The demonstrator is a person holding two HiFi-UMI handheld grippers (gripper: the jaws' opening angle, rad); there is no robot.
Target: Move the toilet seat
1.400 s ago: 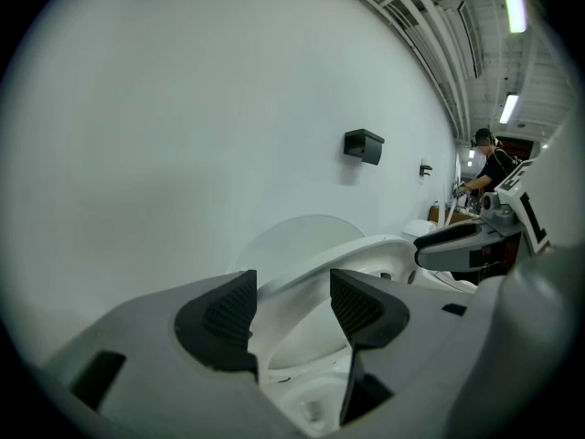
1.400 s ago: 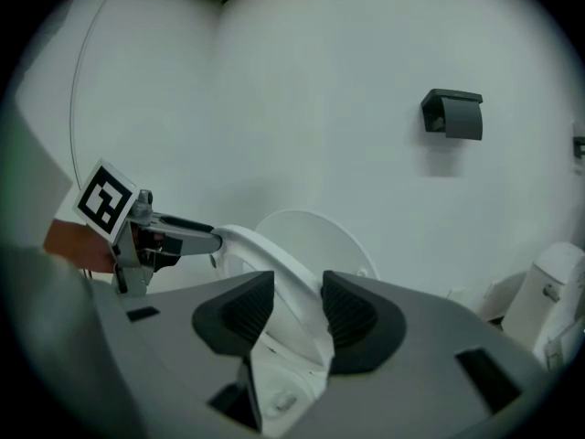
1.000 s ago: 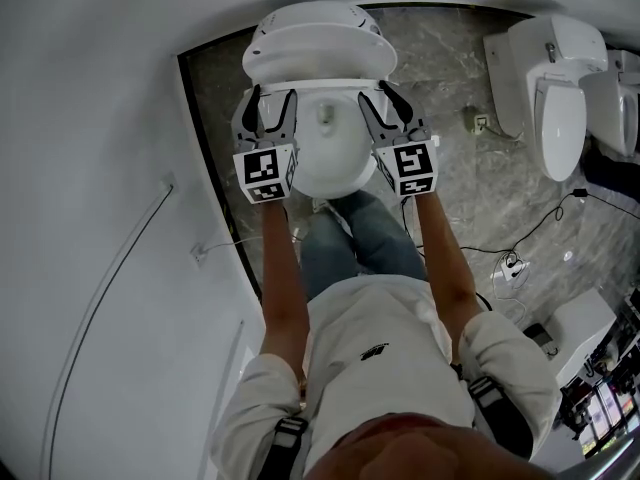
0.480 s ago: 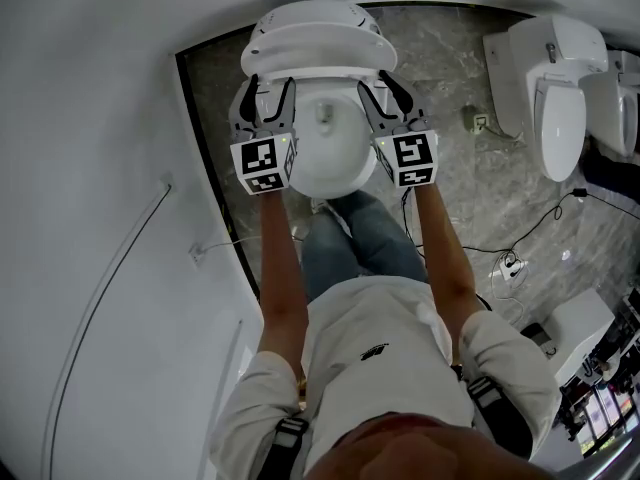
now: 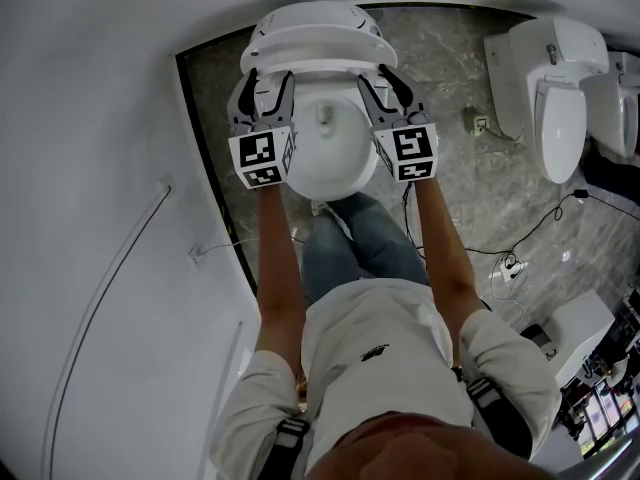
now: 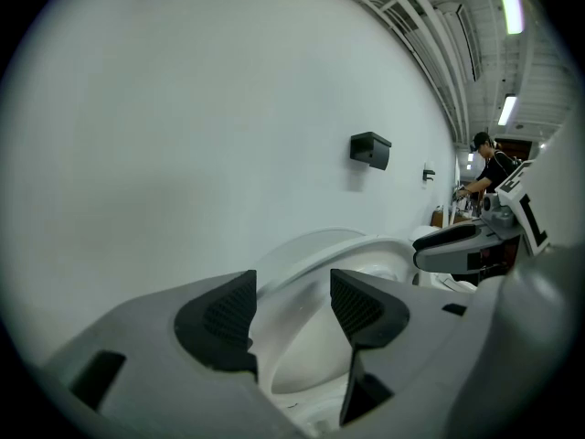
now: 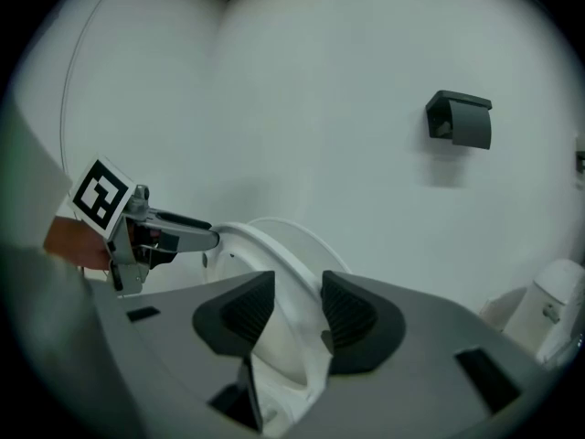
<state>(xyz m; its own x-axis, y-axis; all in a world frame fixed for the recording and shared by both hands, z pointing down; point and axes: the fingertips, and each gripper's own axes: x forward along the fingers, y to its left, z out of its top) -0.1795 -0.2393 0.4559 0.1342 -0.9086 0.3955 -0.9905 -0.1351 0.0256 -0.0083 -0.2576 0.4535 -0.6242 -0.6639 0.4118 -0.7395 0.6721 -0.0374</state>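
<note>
The white toilet seat (image 5: 318, 66) stands raised with the lid (image 5: 315, 23) behind it, above the open bowl (image 5: 335, 183). My left gripper (image 5: 270, 76) is at the bowl's left side, its open jaws up at the seat's left edge. In the left gripper view the left gripper (image 6: 292, 314) has the seat's rim (image 6: 366, 250) running into the wide gap between its pads, which do not press it. My right gripper (image 5: 375, 73) mirrors it on the right. In the right gripper view the right gripper (image 7: 297, 314) straddles the seat's rim (image 7: 274, 263) with narrower open jaws.
A grey wall rises behind and left of the toilet, with a black holder (image 7: 462, 119) on it. Two more toilets (image 5: 560, 98) stand at the right on the marble floor. Cables (image 5: 510, 258) trail across the floor. A person (image 6: 489, 163) works far off.
Both grippers have slid forward along the bowl's sides toward the raised seat. Their jaw openings look the same.
</note>
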